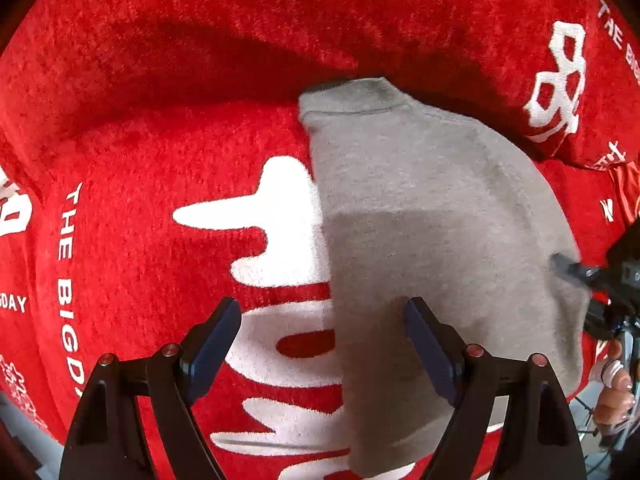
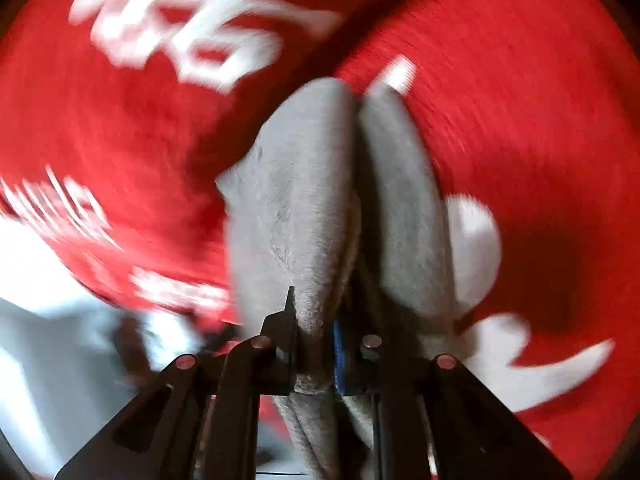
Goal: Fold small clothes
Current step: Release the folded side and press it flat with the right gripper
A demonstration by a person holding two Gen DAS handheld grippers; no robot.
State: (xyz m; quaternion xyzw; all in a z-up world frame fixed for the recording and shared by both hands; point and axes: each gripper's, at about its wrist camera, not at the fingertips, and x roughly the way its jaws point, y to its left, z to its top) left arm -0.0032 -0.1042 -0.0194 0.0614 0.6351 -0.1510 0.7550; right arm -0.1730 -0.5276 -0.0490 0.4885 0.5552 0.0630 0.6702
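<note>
A small grey garment (image 1: 432, 220) lies partly folded on the red plush blanket (image 1: 160, 112), its ribbed collar at the far end. My left gripper (image 1: 322, 307) hovers open above the garment's left edge with nothing between its fingers; one finger is over the blanket, the other over the grey cloth. My right gripper (image 1: 580, 292) comes in from the right at the garment's right edge. In the blurred right wrist view, that gripper (image 2: 316, 344) is shut on a bunched fold of the grey garment (image 2: 304, 200), which drapes away in two ridges.
The blanket carries large white lettering (image 1: 280, 216) and covers nearly the whole view. A person's hand (image 1: 614, 392) holds the right tool at the right edge. Pale floor (image 2: 48, 360) shows beyond the blanket's edge at lower left.
</note>
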